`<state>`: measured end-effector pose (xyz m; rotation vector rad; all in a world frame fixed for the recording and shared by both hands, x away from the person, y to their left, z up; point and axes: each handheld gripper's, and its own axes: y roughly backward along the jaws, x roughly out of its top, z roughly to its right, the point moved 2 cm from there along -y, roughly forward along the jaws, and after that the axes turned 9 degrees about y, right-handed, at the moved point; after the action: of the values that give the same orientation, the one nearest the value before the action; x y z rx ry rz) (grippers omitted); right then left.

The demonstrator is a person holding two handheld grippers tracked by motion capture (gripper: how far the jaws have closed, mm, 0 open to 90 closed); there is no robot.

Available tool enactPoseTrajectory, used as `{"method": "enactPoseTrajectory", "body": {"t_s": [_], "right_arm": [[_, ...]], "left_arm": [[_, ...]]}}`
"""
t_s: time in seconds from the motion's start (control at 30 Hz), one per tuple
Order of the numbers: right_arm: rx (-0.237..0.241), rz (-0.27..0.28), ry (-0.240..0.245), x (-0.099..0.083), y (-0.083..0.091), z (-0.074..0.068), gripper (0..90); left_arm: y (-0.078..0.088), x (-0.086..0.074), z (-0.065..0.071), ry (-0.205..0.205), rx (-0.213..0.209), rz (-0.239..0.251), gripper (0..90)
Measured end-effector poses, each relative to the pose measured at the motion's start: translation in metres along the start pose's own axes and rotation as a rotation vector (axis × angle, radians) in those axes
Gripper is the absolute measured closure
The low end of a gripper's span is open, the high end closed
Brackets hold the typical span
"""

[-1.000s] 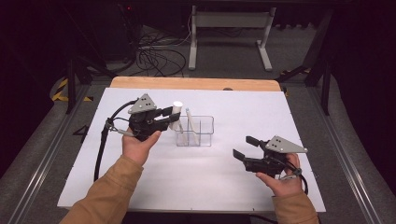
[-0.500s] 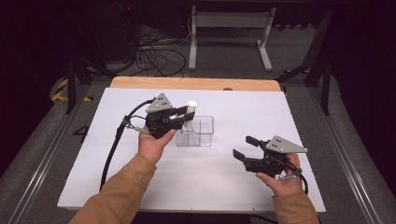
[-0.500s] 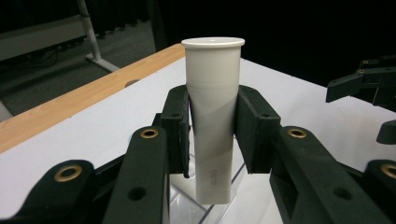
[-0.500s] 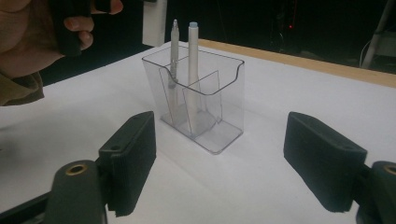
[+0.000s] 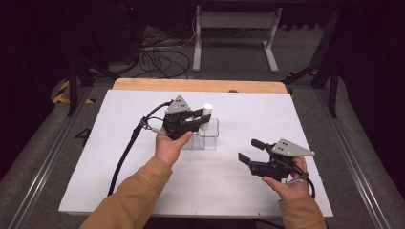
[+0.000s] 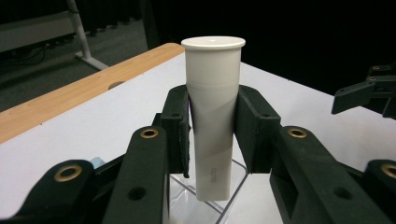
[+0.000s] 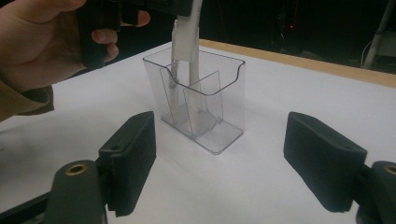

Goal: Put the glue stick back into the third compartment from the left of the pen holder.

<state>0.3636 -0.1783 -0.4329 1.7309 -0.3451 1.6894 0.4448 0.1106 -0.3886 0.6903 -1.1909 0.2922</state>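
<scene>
tube (image 7: 186,46) top (cut off by edge)

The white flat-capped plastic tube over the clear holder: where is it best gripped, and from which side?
Probably on its straight round body below the wider cap, from the side, pads on opposite flanks. The white plastic tube stands upright, and the left gripper clamps it that way above the clear divided plastic holder.

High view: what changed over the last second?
The left gripper, shut on the white tube, carried it rightward from beside the clear organizer to above it, its lower end now entering a compartment. The right gripper stayed open and in place; the organizer did not move.
</scene>
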Motion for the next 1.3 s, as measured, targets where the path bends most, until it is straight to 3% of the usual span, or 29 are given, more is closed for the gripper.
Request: {"method": "enactPoseTrajectory", "body": {"t_s": [0.3,0.6,0.63,0.73,0.8,0.83,0.9,1.03,1.3], "right_arm": [[0.001,0.004,-0.007,0.000,0.001,0.000,25.9],[0.002,0.002,-0.005,0.000,0.000,0.000,25.9],[0.002,0.003,-0.006,0.000,0.001,0.000,25.9],[0.002,0.005,-0.007,0.000,0.001,0.000,25.9],[0.005,0.008,-0.004,0.000,0.001,0.000,25.9],[0.005,0.008,-0.004,0.000,0.001,0.000,25.9],[0.005,0.010,-0.004,0.001,0.001,0.000,25.9],[0.004,0.008,-0.003,0.000,0.001,0.000,25.9],[0.001,0.003,-0.003,0.000,0.000,0.000,25.9]], "left_arm": [[-0.011,-0.002,0.001,-0.016,-0.019,-0.002,67.1],[-0.016,-0.005,0.000,-0.001,-0.028,-0.012,67.1],[-0.017,-0.005,-0.001,-0.015,-0.025,-0.017,67.1],[-0.018,-0.006,-0.001,-0.006,-0.027,-0.027,67.1],[-0.018,-0.007,-0.001,-0.018,-0.008,-0.039,66.4],[-0.018,-0.007,-0.001,-0.018,0.003,-0.039,63.8],[-0.017,-0.006,-0.001,-0.003,0.019,-0.036,44.0],[-0.009,-0.003,0.000,-0.040,0.038,-0.027,34.2],[0.010,0.002,0.010,-0.112,0.046,-0.016,23.1]]}}
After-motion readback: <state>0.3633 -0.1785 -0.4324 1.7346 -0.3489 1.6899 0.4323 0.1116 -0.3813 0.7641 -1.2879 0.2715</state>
